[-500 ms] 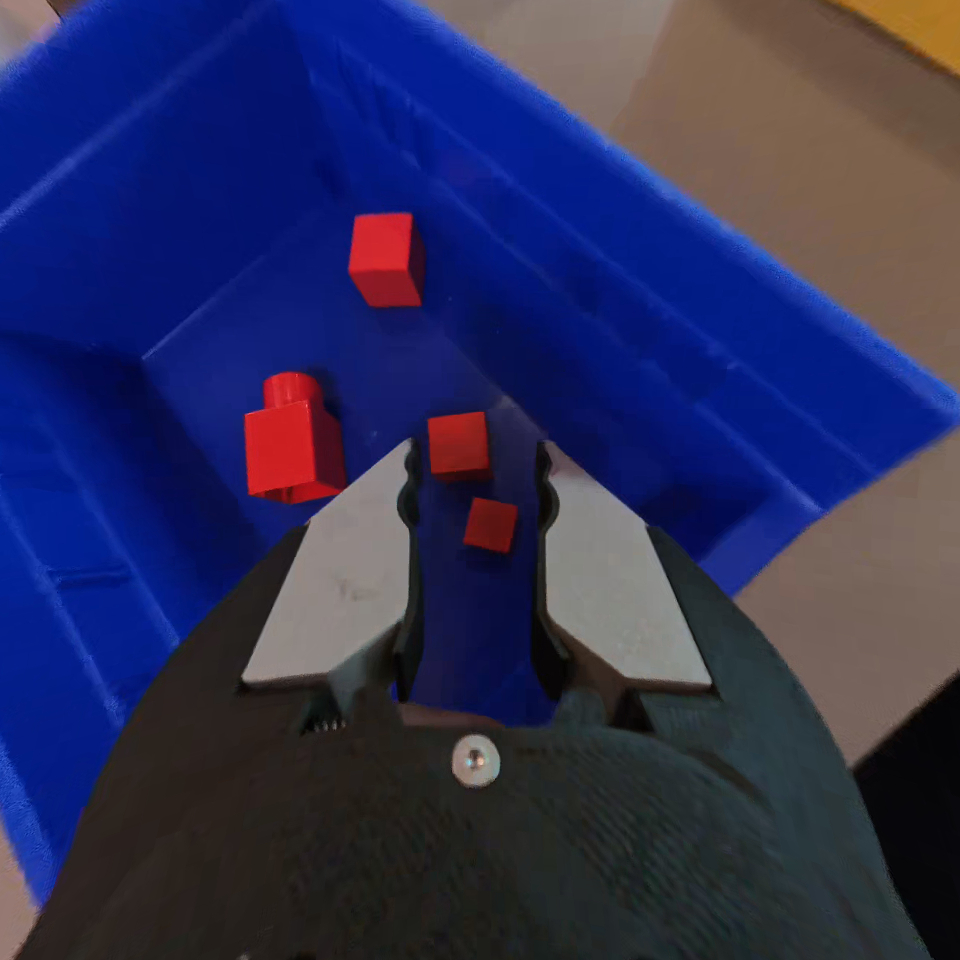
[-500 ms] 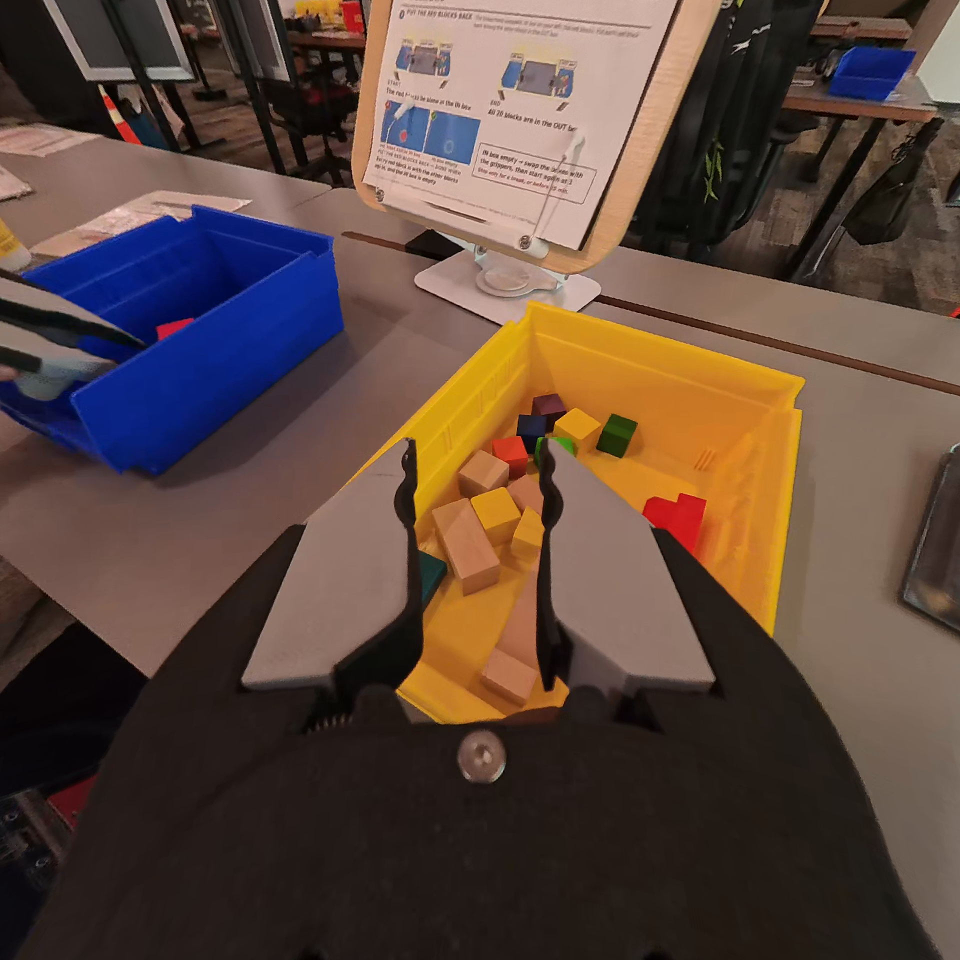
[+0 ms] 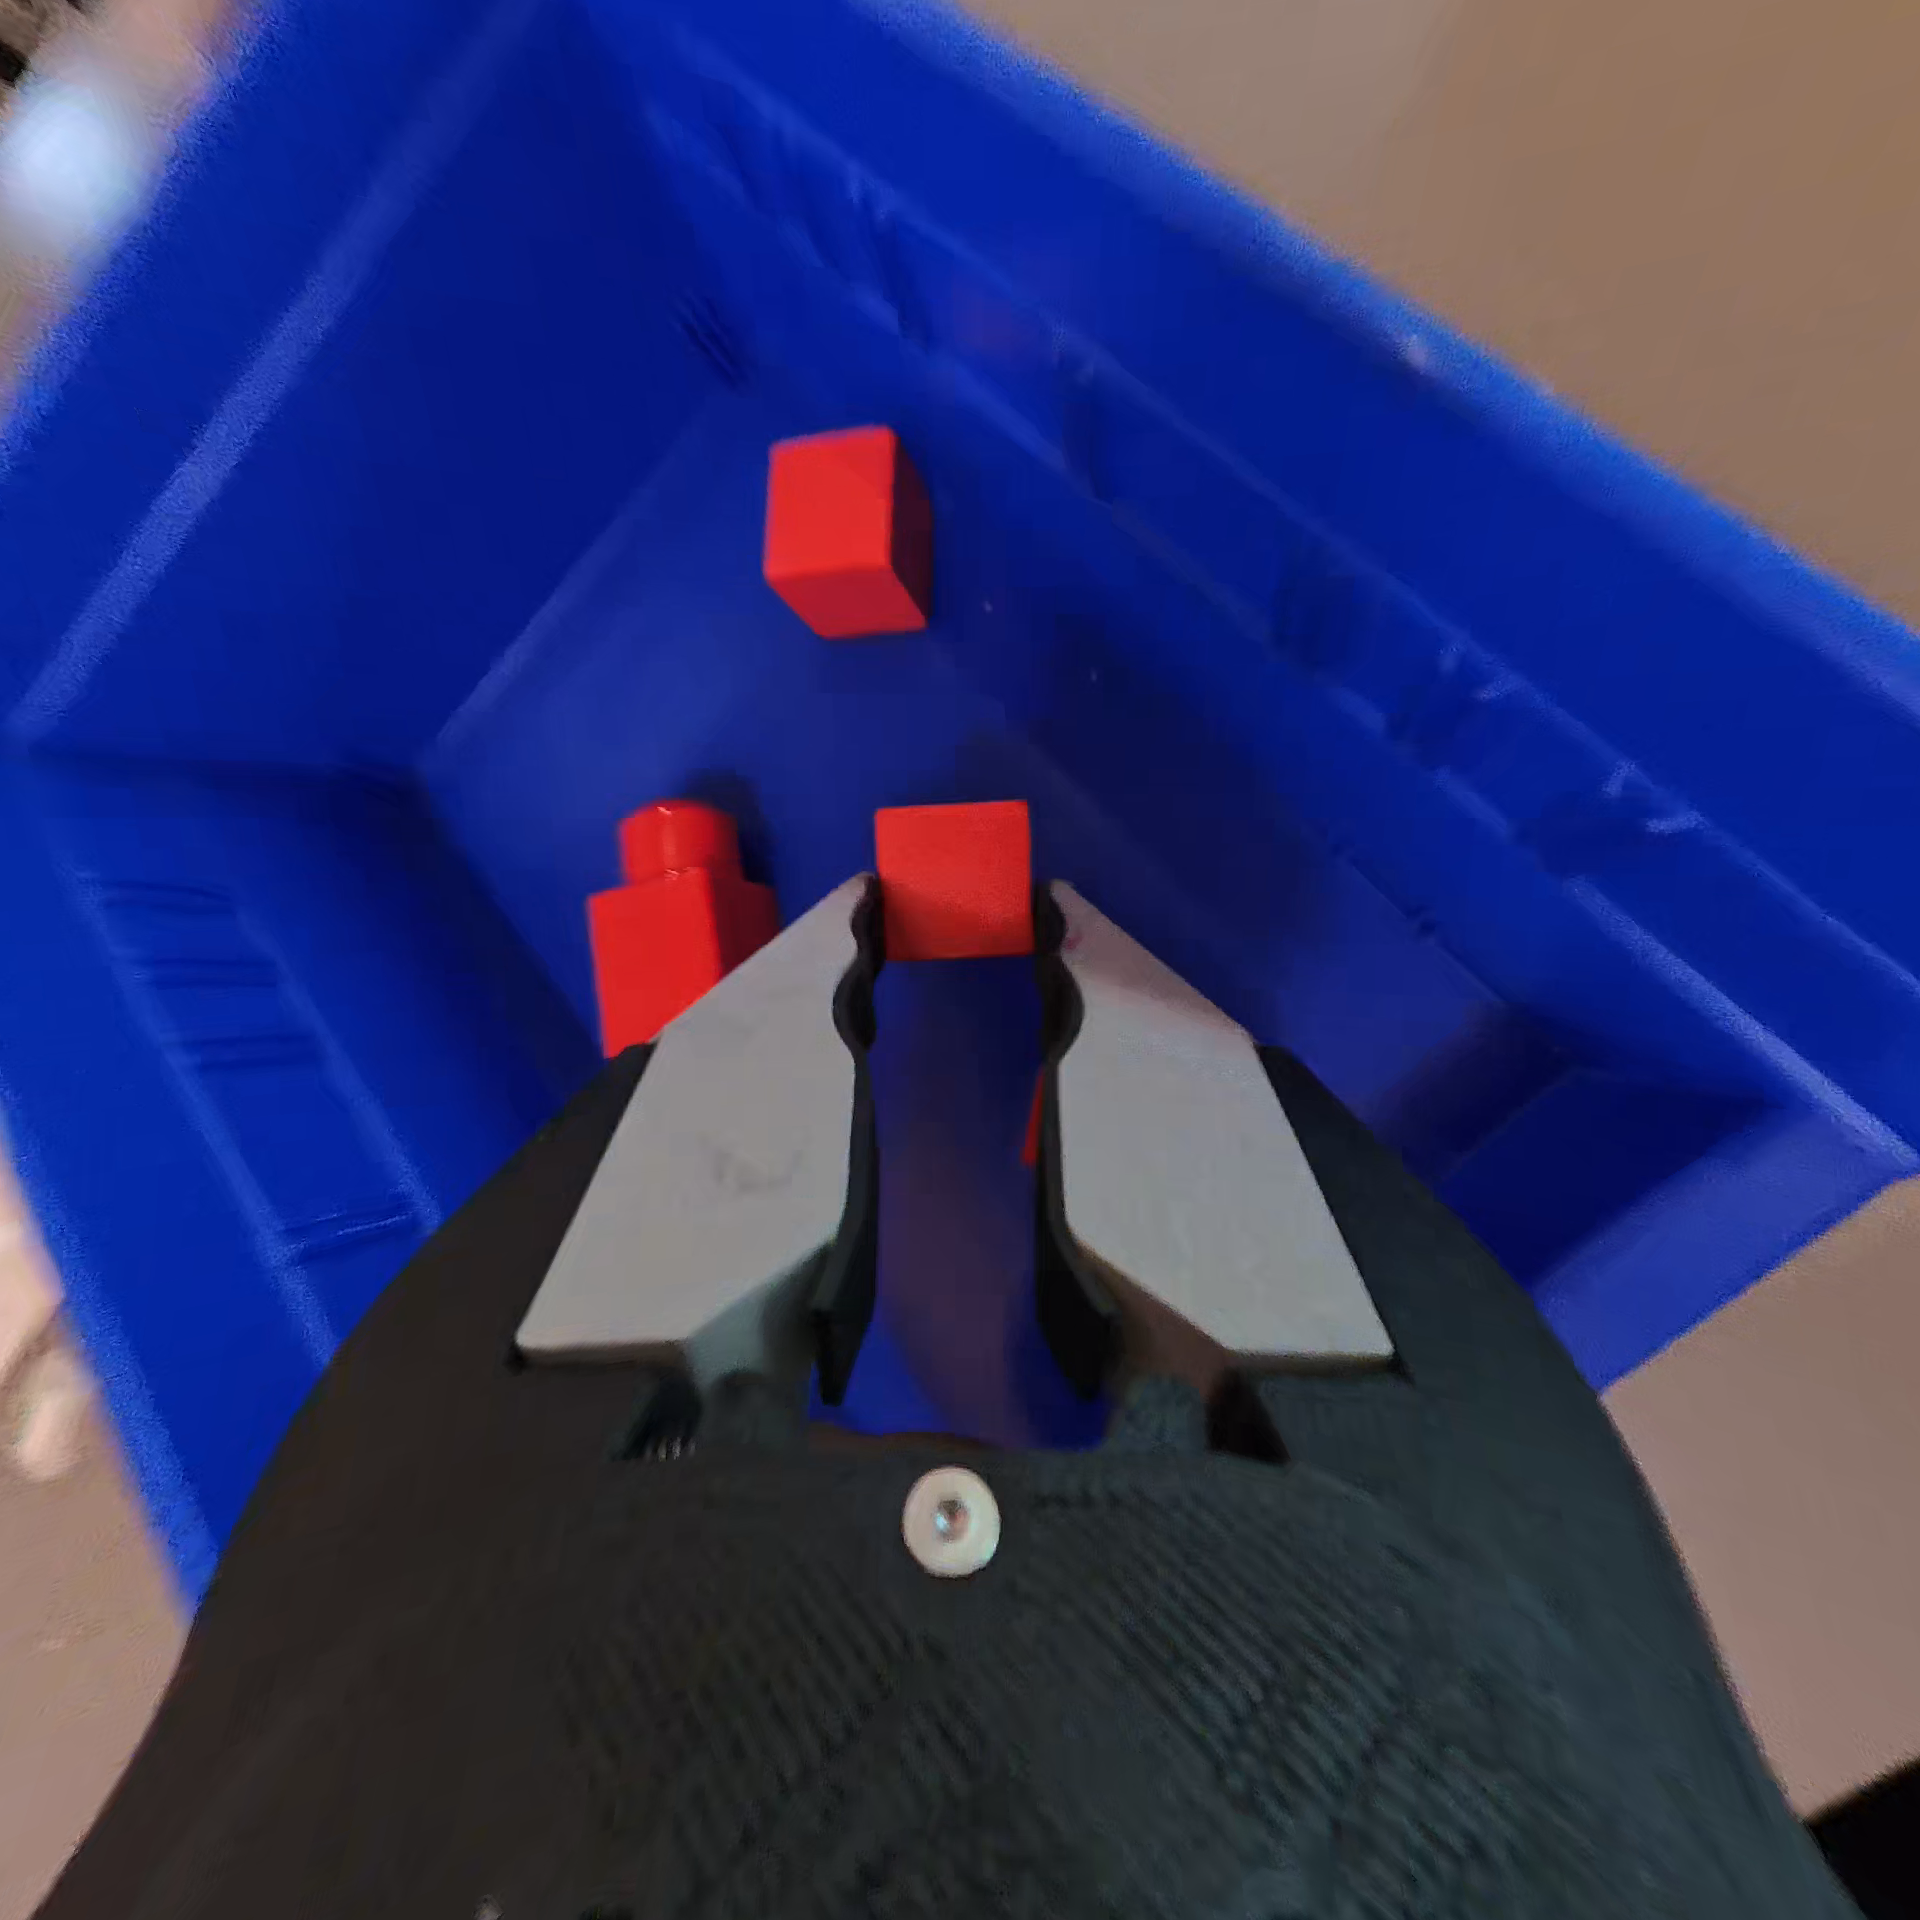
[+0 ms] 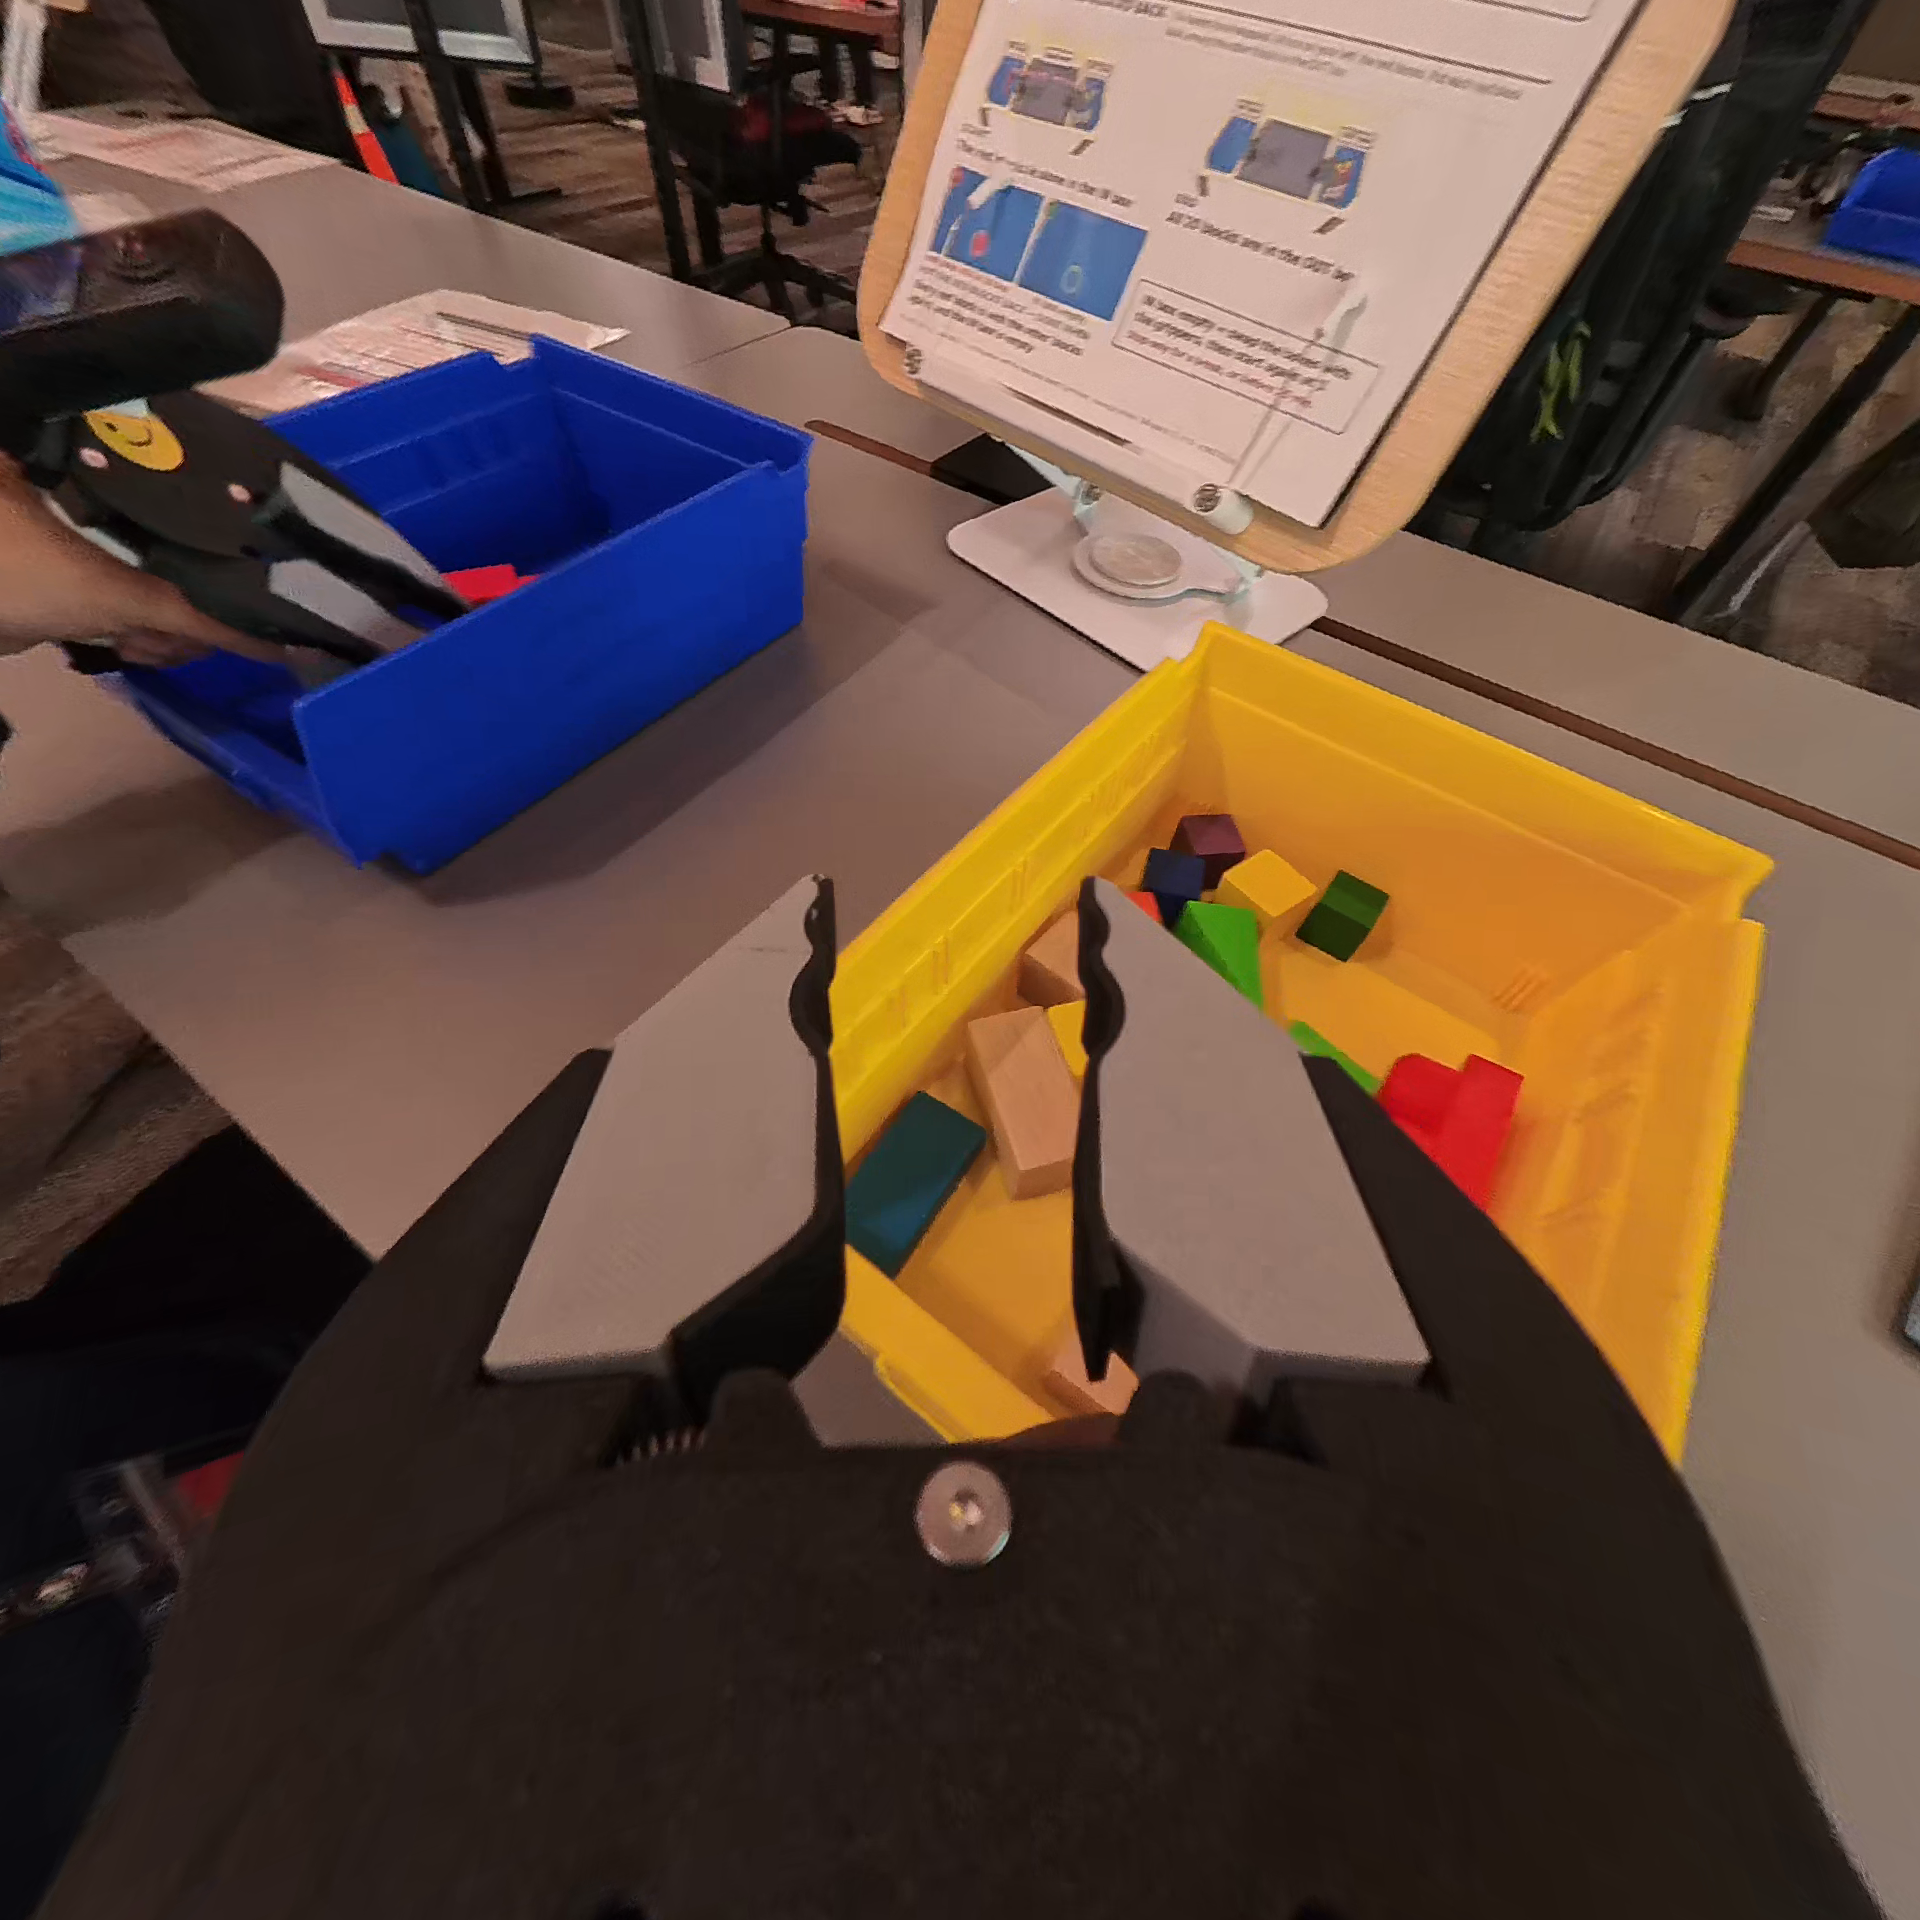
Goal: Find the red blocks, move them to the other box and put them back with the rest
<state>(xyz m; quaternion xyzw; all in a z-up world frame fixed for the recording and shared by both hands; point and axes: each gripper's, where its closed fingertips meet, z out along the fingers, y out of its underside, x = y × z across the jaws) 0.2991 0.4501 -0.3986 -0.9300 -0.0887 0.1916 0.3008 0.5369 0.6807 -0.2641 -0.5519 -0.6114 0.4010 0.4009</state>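
Grey tabletop (image 4: 644, 935) carries a blue bin (image 4: 582, 665) at left, where the left gripper (image 3: 956, 904) clamps a red cube (image 3: 954, 878). Rightward, the right gripper (image 4: 951, 904) hangs spread and bare over the yellow bin (image 4: 1455, 790) of mixed blocks (image 4: 1023, 1096).

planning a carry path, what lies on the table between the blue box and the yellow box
Nothing: in the right wrist view only bare grey table separates the blue box and yellow box.
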